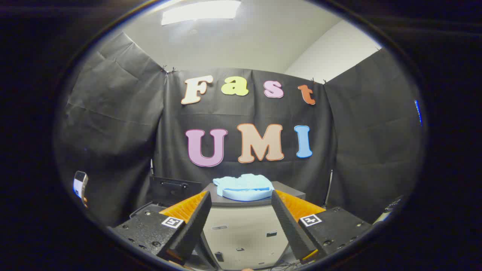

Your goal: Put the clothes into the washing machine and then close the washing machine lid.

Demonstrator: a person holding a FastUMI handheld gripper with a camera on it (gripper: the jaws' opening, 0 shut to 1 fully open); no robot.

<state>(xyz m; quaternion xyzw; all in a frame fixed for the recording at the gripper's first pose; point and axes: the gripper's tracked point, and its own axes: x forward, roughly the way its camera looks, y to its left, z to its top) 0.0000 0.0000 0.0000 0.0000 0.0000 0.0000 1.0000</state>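
A folded light-blue cloth [244, 186] lies on the dark grey top of a white box-shaped washing machine [241, 231], just beyond my fingertips. My gripper [241, 195] is open, with its two black foam-padded fingers [194, 222] spread to either side of the machine's front and nothing between them. The fingers are apart from the cloth and a little below it. A dark panel with a handle [175, 188] stands upright behind the machine on the left; I cannot tell whether it is the lid.
Black cloth walls close the booth behind and on both sides. A small phone-like device [80, 183] shows at the far left against the wall. Cables lie on the floor under the machine's front.
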